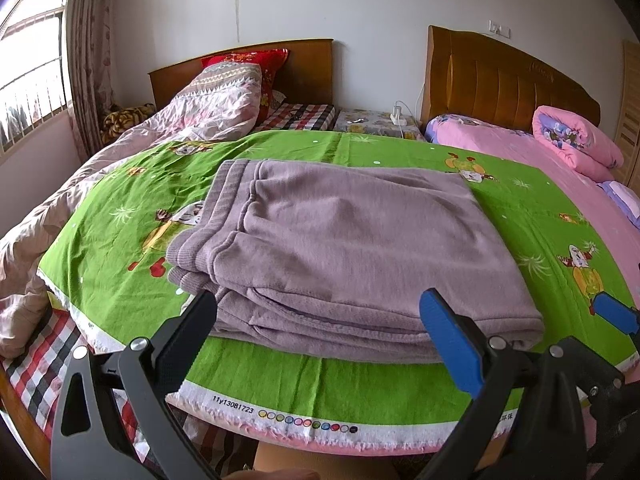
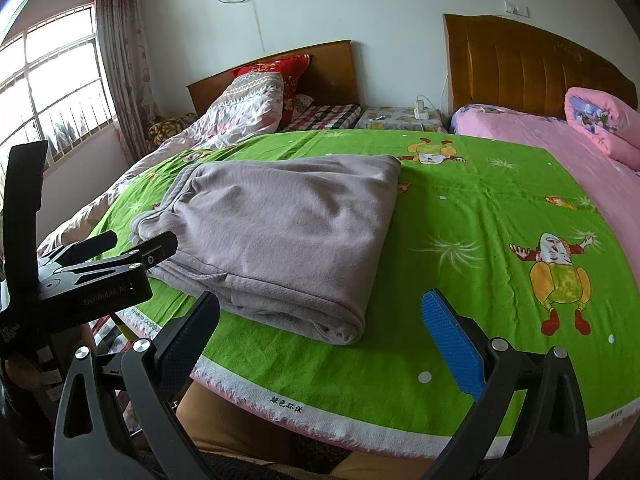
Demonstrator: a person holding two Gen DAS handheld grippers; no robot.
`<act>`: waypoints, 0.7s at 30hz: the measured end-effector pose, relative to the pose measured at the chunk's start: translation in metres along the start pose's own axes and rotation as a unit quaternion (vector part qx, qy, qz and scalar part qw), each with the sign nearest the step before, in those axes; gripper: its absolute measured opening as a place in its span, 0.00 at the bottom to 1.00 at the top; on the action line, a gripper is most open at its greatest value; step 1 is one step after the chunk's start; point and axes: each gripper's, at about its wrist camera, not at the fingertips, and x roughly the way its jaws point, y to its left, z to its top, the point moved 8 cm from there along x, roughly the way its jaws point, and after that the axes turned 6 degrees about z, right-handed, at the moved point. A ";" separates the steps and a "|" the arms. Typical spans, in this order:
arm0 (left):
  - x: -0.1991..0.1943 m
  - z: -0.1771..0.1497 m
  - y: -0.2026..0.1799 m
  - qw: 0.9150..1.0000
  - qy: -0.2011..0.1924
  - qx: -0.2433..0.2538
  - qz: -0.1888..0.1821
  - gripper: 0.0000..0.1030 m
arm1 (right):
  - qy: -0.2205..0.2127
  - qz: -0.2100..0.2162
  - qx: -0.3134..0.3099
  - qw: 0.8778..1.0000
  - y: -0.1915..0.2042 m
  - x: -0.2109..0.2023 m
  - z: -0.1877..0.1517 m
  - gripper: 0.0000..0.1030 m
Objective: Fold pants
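The mauve pants [image 1: 344,248] lie folded into a thick rectangle on the green cartoon-print cloth [image 1: 344,380], waistband at the left. They also show in the right wrist view [image 2: 280,236]. My left gripper [image 1: 320,328] is open and empty, its fingers either side of the stack's near edge, just short of it. My right gripper [image 2: 320,328] is open and empty, near the stack's front right corner, above the cloth. The left gripper's body [image 2: 92,276] shows at the left of the right wrist view, beside the pants. The right gripper's blue pad [image 1: 616,312] shows at the right edge of the left wrist view.
The green cloth [image 2: 460,240] covers the foot of two beds. A crumpled pink quilt [image 1: 120,152] lies at the left, a rolled pink quilt [image 1: 576,140] at the right. Wooden headboards [image 1: 508,76] stand at the back. A window [image 2: 52,92] is at the left.
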 end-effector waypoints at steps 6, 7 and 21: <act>0.001 -0.002 0.001 1.000 0.001 0.000 0.000 0.98 | 0.001 0.001 0.000 1.000 0.000 0.001 -0.001 0.95; 0.001 -0.001 0.001 1.000 0.001 0.001 0.000 0.98 | 0.002 0.001 0.000 1.000 0.001 0.001 -0.002 0.95; 0.001 -0.004 0.004 1.000 0.002 0.001 0.003 0.98 | 0.006 0.004 0.000 1.000 0.001 0.002 -0.007 0.95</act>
